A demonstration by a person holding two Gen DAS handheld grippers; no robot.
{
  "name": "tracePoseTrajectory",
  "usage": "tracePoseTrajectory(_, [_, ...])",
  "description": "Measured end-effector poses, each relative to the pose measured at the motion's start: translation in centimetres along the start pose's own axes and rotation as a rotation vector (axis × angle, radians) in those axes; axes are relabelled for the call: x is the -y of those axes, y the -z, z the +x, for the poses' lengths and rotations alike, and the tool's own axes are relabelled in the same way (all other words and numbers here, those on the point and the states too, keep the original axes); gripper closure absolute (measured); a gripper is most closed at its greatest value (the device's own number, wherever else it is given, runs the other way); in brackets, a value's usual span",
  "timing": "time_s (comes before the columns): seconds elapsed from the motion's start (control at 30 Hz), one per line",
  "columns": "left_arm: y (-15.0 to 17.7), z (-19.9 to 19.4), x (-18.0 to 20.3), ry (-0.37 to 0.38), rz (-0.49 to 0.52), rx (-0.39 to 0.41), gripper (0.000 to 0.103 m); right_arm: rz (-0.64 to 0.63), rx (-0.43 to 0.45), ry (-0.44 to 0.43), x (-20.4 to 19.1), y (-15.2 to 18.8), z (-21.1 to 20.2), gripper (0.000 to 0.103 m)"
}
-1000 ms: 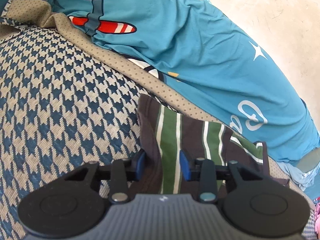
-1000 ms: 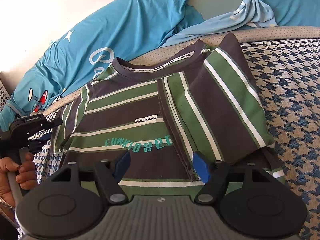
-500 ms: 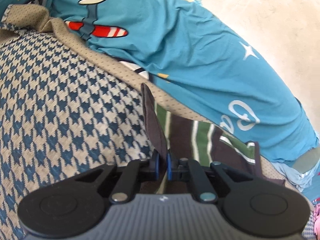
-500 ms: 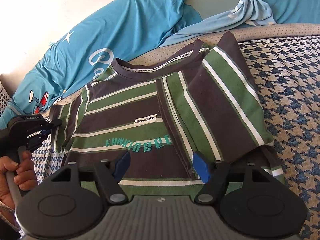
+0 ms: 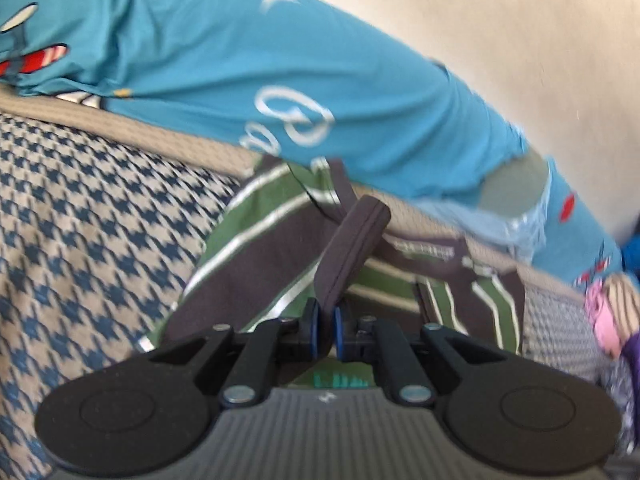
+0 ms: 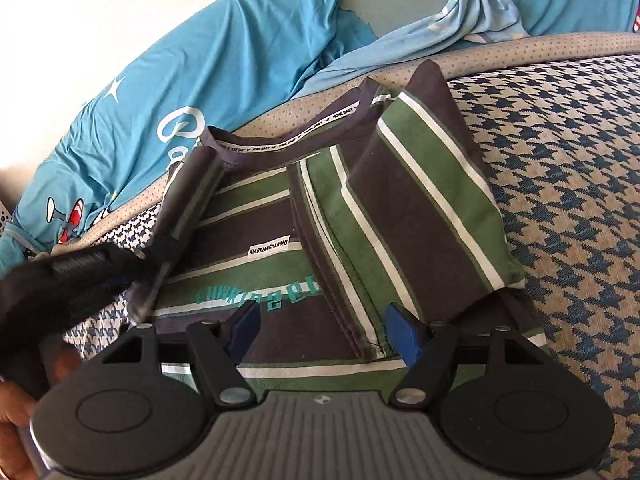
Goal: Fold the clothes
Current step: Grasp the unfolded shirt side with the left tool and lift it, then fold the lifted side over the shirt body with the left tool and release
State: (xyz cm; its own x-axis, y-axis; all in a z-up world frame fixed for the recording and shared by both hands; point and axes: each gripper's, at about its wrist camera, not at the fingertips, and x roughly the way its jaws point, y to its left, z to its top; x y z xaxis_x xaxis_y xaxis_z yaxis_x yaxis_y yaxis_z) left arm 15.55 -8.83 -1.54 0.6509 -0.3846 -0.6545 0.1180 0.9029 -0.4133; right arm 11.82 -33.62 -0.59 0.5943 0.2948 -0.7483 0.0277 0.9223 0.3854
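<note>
Striped shirt (image 6: 280, 248): your left gripper (image 5: 325, 330) has its jaws clenched on the sleeve (image 5: 352, 248). Lay it flat toward three o'clock, matching the folded side; your right gripper (image 6: 320, 328) hovers, jaws released.

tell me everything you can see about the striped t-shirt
The striped t-shirt is soft knit with dark brown, green and thin white stripes, teal lettering on the chest, a small white label and a printed neck tape. It lies on the houndstooth cover. One side is already folded inward over the body. The left gripper is shut on the other sleeve's hem, lifting it. The right gripper hovers open over the lower part.
</note>
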Motion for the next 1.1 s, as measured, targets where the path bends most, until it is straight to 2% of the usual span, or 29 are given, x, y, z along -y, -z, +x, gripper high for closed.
tracePoseTrajectory(0.13, [1.3, 1.3, -0.2, -0.014, -0.004, -0.061, 0.095, -0.01, -0.002, 0.005, -0.1, 0.0, 0.0, 0.034])
tracePoseTrajectory(0.27, [1.1, 1.1, -0.2, -0.007, 0.0, -0.068, 0.087, -0.01, -0.001, 0.006, 0.0, 0.0, 0.0, 0.034])
tracePoseTrajectory(0.43, [0.9, 0.8, 0.0, 0.009, 0.012, -0.071, 0.085, -0.013, 0.0, 0.009, -0.2, 0.0, 0.0, 0.034])
tracePoseTrajectory(0.6, [0.7, 0.4, 0.4, 0.085, 0.007, -0.07, 0.074, -0.017, 0.001, 0.011, -0.3, 0.1, -0.1, 0.034])
tracePoseTrajectory(0.67, [0.7, 0.3, 0.7, 0.112, 0.016, -0.069, 0.065, -0.015, 0.001, 0.01, -0.3, 0.1, -0.1, 0.034])
tracePoseTrajectory(0.73, [0.8, 0.3, 0.8, 0.107, 0.018, -0.062, 0.06, -0.019, 0.009, 0.01, -0.3, 0.1, -0.3, 0.034])
tracePoseTrajectory(0.9, [0.4, 0.4, -0.3, 0.002, -0.021, -0.042, 0.057, -0.032, 0.034, 0.01, -0.3, -0.2, -0.7, 0.034])
tracePoseTrajectory(1.0, [0.1, 0.4, -1.3, -0.011, -0.081, -0.05, 0.056, -0.039, 0.049, 0.01, -0.3, -0.3, -0.9, 0.034])
tracePoseTrajectory(1.1, [0.0, 0.3, -1.2, -0.029, -0.072, -0.048, 0.054, -0.046, 0.064, 0.011, -0.2, -0.5, -1.1, 0.034])
